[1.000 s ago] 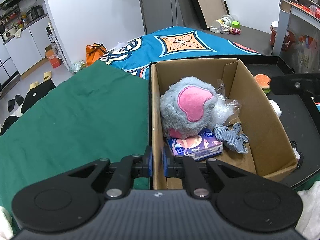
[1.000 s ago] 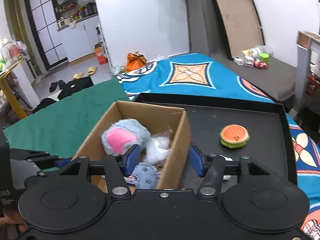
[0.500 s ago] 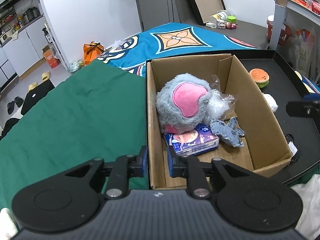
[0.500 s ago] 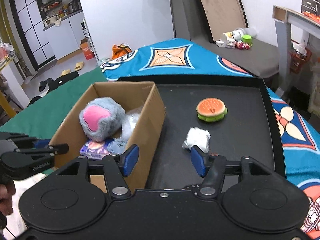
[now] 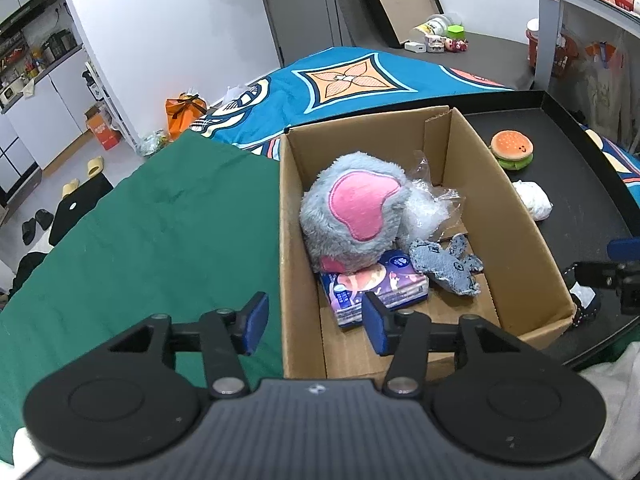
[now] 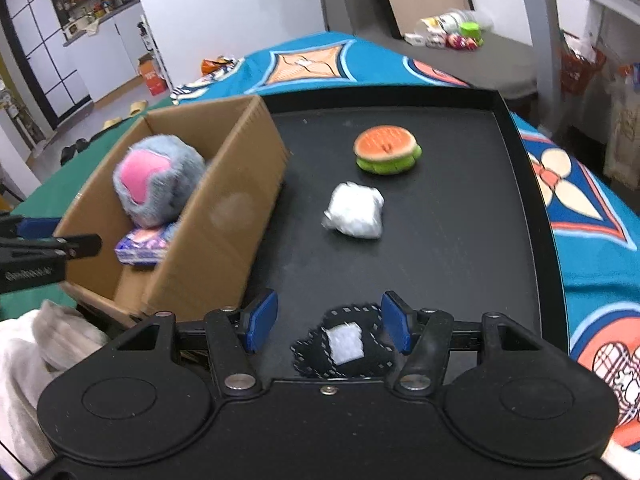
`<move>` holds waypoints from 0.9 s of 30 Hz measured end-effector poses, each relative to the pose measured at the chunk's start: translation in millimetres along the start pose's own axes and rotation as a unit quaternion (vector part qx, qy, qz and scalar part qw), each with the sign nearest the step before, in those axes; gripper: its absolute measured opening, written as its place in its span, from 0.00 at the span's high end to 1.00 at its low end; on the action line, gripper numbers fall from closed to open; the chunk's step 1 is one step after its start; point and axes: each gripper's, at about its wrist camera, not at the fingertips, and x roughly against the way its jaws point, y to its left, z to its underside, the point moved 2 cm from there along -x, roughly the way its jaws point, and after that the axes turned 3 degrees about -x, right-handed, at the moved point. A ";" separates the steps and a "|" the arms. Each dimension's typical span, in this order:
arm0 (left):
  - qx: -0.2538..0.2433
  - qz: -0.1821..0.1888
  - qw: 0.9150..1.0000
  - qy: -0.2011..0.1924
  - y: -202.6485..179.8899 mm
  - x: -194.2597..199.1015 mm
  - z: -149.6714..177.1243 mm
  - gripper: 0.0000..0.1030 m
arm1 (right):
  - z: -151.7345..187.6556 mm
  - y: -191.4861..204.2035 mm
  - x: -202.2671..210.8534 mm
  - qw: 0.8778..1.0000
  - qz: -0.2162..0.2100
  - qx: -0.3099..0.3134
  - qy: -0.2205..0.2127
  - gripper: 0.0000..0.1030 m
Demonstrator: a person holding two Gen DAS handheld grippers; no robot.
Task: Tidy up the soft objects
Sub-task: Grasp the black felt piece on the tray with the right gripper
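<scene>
A green cloth (image 5: 152,232) covers the surface on the left, and just beside it lies a blue patterned blanket (image 5: 344,80) that runs under a shallow black tray (image 6: 460,240) with a raised rim. An open brown cardboard box (image 5: 516,240) stands at the left end of that tray, its left wall up against the green cloth. Inside it a fluffy grey plush toy with a pink patch (image 5: 356,216) fills the far half, resting partly on a flat purple printed packet (image 5: 376,288); a crumpled clear plastic bag (image 5: 432,208) touches the plush on its right, and a small blue denim stuffed piece (image 5: 448,264) lies against the packet's right end. On the bare tray, well apart from the box, sits a plush hamburger with an orange bun and green layer (image 6: 387,150), with a white wadded soft bundle (image 6: 354,211) near it on the closer side. A small black pad with a white square centre and dotted edging (image 6: 344,344) lies at the tray's near edge (blurred, so its material is unclear). The right gripper (image 6: 328,326) is spread wide with this pad between its blue fingers (image 6: 262,316), neither pressing it. The left gripper (image 5: 316,322) is likewise spread and holds nothing, straddling the box's left wall near its front corner
</scene>
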 end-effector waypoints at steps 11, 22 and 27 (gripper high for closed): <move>-0.012 -0.007 1.000 0.008 -13.2 -7.4 -7.0 0.44 | 13.6 -21.2 -21.6 0.999 0.013 -0.013 0.034 0.44; -0.026 -0.021 0.999 0.017 -22.9 -13.8 -11.4 0.35 | 20.2 -32.6 -28.3 0.999 0.011 -0.012 0.045 0.46; -0.030 -0.025 0.999 0.020 -25.4 -16.1 -13.9 0.33 | 19.3 -38.1 -26.9 0.999 0.013 -0.005 0.049 0.51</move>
